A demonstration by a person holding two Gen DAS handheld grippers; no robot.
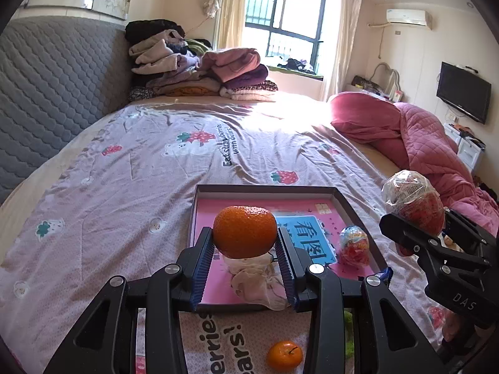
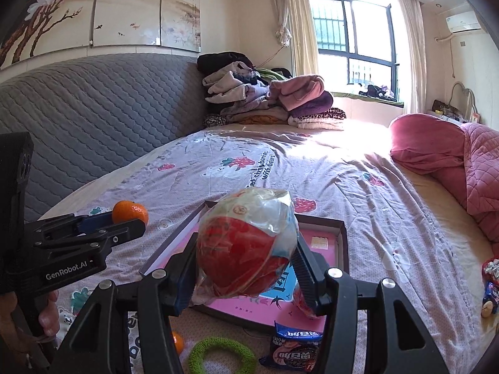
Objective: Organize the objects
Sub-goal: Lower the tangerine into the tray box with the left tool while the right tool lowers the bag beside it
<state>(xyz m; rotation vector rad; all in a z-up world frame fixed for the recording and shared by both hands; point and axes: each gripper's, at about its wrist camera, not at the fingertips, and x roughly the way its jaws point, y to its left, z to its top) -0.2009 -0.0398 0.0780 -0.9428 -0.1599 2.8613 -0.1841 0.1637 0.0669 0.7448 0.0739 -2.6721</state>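
My left gripper (image 1: pixel 245 240) is shut on an orange mandarin (image 1: pixel 244 229) and holds it above the near end of a dark-rimmed tray (image 1: pixel 265 189) with a pink floor. In the tray lie a pale crumpled cloth (image 1: pixel 259 280) and a small wrapped sweet (image 1: pixel 354 246). My right gripper (image 2: pixel 246 258) is shut on a large red-and-white egg-shaped packet in clear wrap (image 2: pixel 249 233), held over the tray (image 2: pixel 341 243). In the left wrist view the right gripper (image 1: pixel 418 221) and its packet (image 1: pixel 411 196) hang just right of the tray.
A second mandarin (image 1: pixel 285 355), a green fuzzy ring (image 2: pixel 221 355) and a blue snack packet (image 2: pixel 293 346) lie on the bedsheet in front of the tray. More snacks (image 2: pixel 491 283) sit at the right edge. Folded clothes (image 1: pixel 199 68) are piled at the bed's far end, and a pink quilt (image 1: pixel 421 137) lies on the right.
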